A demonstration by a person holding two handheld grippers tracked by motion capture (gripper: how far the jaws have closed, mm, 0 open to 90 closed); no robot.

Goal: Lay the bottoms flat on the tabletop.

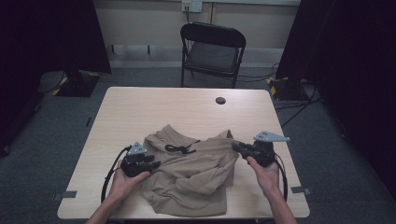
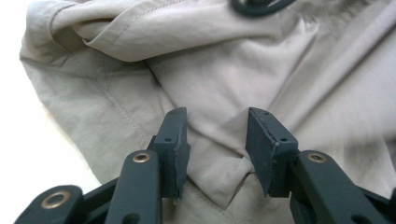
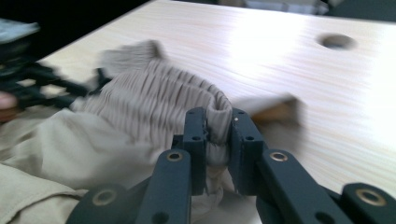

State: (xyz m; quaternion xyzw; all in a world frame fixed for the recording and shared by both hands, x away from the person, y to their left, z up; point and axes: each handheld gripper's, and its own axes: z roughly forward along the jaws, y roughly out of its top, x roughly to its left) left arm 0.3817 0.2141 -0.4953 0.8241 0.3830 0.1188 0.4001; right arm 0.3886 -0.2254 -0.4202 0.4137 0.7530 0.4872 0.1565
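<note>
A beige pair of drawstring shorts (image 1: pixel 191 172) lies crumpled on the near half of the wooden table (image 1: pixel 154 107). Its black drawstring (image 1: pixel 180 148) rests on top near the middle. My right gripper (image 1: pixel 235 147) is at the garment's right edge. In the right gripper view it (image 3: pixel 218 135) is shut on the ribbed elastic waistband (image 3: pixel 154 102), lifting it slightly off the table. My left gripper (image 1: pixel 156 164) sits at the garment's left edge. In the left gripper view its jaws (image 2: pixel 217 140) stand apart over a fold of the fabric (image 2: pixel 224 79), and the pads do not press on it.
A round cable hole (image 1: pixel 220 100) is in the table's far middle. A black folding chair (image 1: pixel 212 51) stands behind the table. Bare tabletop stretches beyond the garment and along both sides.
</note>
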